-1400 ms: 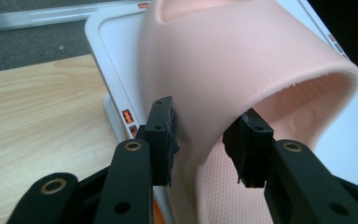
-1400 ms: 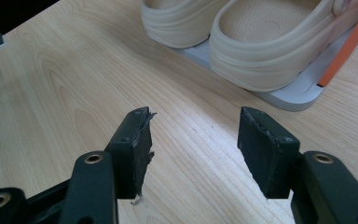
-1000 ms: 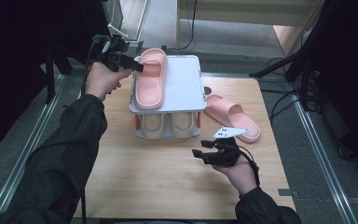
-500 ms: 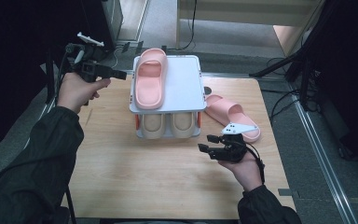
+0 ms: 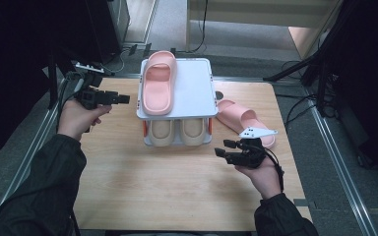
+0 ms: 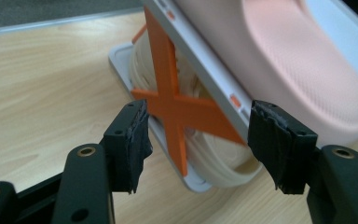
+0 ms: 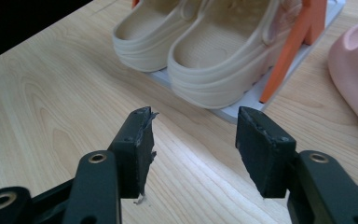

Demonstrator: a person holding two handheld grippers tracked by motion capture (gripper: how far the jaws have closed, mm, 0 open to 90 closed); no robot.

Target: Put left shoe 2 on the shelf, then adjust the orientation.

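Note:
A pink slipper (image 5: 157, 81) lies on the left half of the top shelf of a white shoe rack (image 5: 197, 91). A cream pair of clogs (image 5: 177, 132) sits on the lower shelf. A second pink slipper (image 5: 241, 119) lies on the table to the right of the rack. My left gripper (image 5: 124, 99) hovers left of the rack, pointing at its side. Its jaws have just been opening and stand open around nothing (image 6: 196, 140). My right gripper (image 5: 221, 148) hangs in front of the rack's right corner. Its jaws have just been closing a little, still open and empty (image 7: 193, 135).
The rack's orange cross brace (image 6: 177, 107) faces my left gripper, with the slipper's toe (image 6: 298, 60) above it. The wooden table (image 5: 177, 187) has bare board in front of the rack. Cables and dark stands (image 5: 320, 73) lie beyond the table's right edge.
My left gripper has drawn back from the toe of the top-shelf slipper, going left and down, and its jaws have widened. My right hand has shifted slightly right.

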